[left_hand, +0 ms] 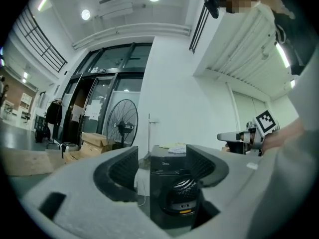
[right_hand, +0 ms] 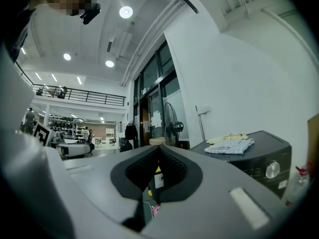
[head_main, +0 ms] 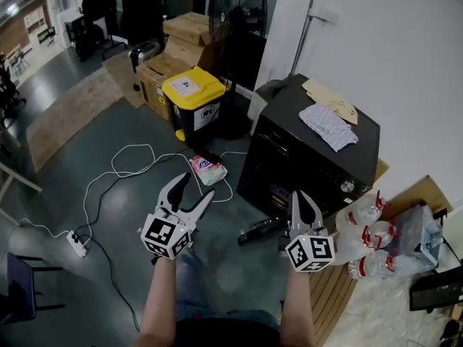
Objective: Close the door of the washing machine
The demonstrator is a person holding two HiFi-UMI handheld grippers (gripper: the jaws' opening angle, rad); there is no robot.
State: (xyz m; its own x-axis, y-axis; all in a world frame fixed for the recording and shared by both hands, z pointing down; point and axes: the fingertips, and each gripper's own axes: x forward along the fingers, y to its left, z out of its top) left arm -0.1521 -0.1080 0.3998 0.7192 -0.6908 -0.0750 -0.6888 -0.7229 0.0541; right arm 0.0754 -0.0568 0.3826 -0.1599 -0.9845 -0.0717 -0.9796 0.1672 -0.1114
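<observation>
We looked steeply down on a workshop floor [head_main: 87, 143], with 2 handheld grippers held out ahead of the person. The black washing machine [head_main: 311, 150] stood against a white wall [head_main: 391, 42], ahead and to the right.

Its door [head_main: 260, 230] appeared to stand open. It showed as a dark slab jutting low from the machine's front, between the 2 grippers, though we could not make out its hinge.

The left gripper [head_main: 196, 184] had its claw spread wide and held nothing. In the left gripper view the machine's front showed framed in the gap between the jaws, well apart from them. The right gripper [head_main: 299, 196] had its claw pinched together, empty, and hovered near the machine's lower front.

A folded checked cloth [head_main: 329, 125] lay on the machine's top. A yellow-lidded bin [head_main: 194, 92] stood to the machine's left. Clear bottles [head_main: 365, 241] with red caps clustered at its right. A white cable [head_main: 116, 172] snaked across the floor.
</observation>
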